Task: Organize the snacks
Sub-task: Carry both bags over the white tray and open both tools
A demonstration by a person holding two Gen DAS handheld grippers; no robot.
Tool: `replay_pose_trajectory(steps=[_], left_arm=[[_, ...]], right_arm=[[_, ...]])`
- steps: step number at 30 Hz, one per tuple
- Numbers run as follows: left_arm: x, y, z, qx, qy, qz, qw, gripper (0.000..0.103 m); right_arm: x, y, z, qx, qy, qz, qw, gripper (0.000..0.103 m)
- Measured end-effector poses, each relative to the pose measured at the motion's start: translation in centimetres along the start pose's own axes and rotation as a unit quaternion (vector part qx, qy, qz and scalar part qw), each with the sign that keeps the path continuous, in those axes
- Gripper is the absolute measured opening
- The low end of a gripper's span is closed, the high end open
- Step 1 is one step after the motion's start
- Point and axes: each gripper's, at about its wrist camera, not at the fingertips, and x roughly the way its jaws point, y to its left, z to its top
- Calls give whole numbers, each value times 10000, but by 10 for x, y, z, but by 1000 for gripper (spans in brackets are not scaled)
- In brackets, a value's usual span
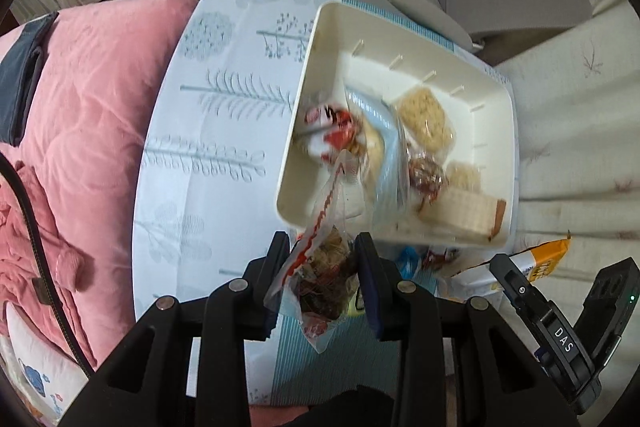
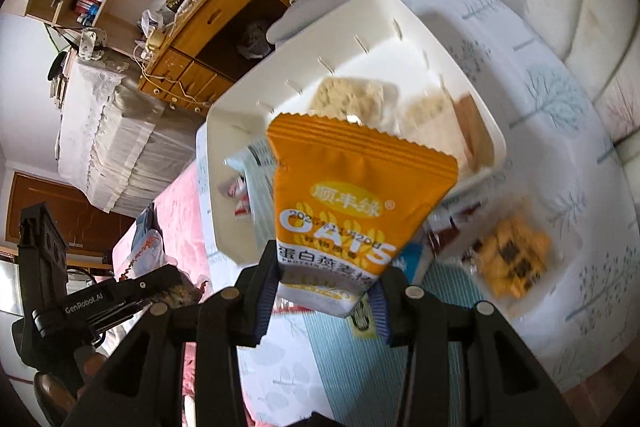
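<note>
Right gripper (image 2: pixel 326 291) clamps orange OATS packet (image 2: pixel 352 203); left gripper (image 1: pixel 322 279) clamps clear snack bag (image 1: pixel 320 267) (label unreadable).

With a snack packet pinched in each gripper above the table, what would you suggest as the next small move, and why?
Probably carry the orange oats packet forward over the white bin and let it go there. The right gripper is shut on its lower end, the bin sits just beyond it, and other snacks already lie inside. The left gripper is shut on a clear snack packet, which could follow.
</note>
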Motion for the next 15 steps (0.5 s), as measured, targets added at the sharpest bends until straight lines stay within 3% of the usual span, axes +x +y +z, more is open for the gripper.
replay_pose_trajectory(steps=[13, 15], left_arm=[[23, 1, 23, -40, -176, -706, 9973, 32], [24, 1, 23, -8, -220, -873, 9959, 39]], right_arm=[[23, 6, 26, -158, -301, -78, 9994, 43], [25, 5, 27, -133, -298, -60, 9994, 43]])
